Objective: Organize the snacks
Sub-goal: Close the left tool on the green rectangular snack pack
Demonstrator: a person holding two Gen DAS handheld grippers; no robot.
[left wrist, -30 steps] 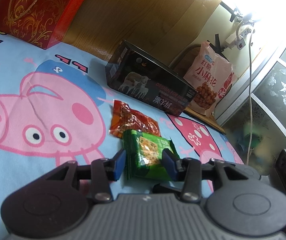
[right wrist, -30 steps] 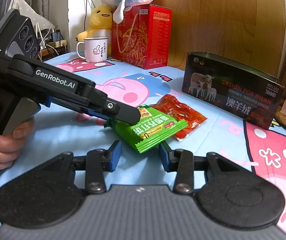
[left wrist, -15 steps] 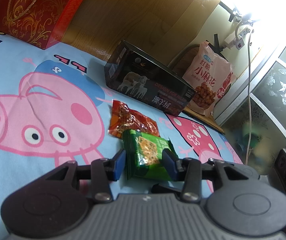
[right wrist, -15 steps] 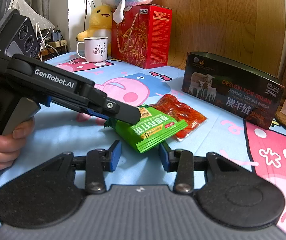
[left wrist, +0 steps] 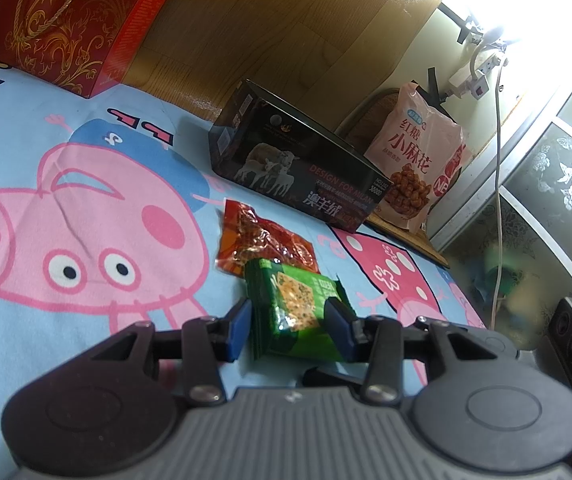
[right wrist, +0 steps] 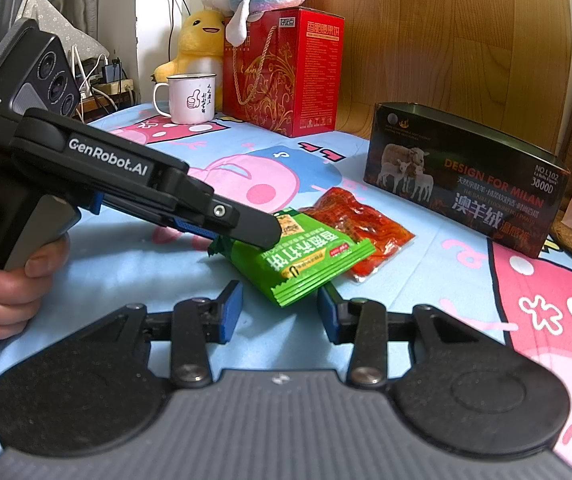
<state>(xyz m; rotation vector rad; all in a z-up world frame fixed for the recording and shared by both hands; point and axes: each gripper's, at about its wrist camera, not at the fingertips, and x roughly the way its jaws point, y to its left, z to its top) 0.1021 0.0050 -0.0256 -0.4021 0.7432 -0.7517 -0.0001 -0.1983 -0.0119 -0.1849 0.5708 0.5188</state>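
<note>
bright daylight, pouring in from the upper right of the left wrist view and burning out to pure white around the power strip [left wrist: 481, 70]. soft glare across the wood panel wall [left wrist: 286, 28] and the top of the red gift box [left wrist: 70, 20]. strong fisheye bending at every edge. blurred and smeared low on the right beside the frosted glass door [left wrist: 557, 184]. evenly lit and sharp in the right wrist view, with soft shadows under the green snack packet [right wrist: 305, 260] on the pig-print sheet [right wrist: 134, 256].

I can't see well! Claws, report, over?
Left claw shut on green cracker packet. Right claw open, just below it. Red crinkly snack pouch touching behind.
</note>
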